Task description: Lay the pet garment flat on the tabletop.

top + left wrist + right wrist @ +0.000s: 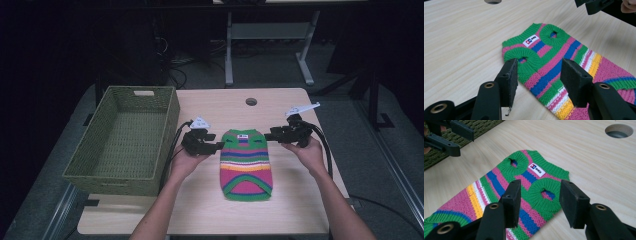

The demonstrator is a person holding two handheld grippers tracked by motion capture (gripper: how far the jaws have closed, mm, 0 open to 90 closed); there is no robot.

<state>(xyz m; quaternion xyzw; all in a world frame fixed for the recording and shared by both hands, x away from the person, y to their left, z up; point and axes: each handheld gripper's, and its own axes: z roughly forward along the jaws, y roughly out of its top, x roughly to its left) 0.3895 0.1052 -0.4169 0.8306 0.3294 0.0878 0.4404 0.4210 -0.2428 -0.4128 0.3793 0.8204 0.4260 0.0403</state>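
A small knitted striped sweater [246, 164] in green, pink, blue, yellow and white lies flat on the wooden table [290, 210], its neck end pointing away from me. It carries a white label [531, 40] between two round green armholes. My left gripper [218, 146] hovers open at the sweater's left shoulder, its jaws either side of one armhole [525, 59]. My right gripper [270, 135] hovers open at the right shoulder, framing the other armhole [544, 194]. Neither holds anything.
A green woven basket [125, 137] stands on the table's left side, beside my left hand. A round cable hole [251, 101] sits in the table beyond the sweater. Desk legs and cables lie on the floor behind.
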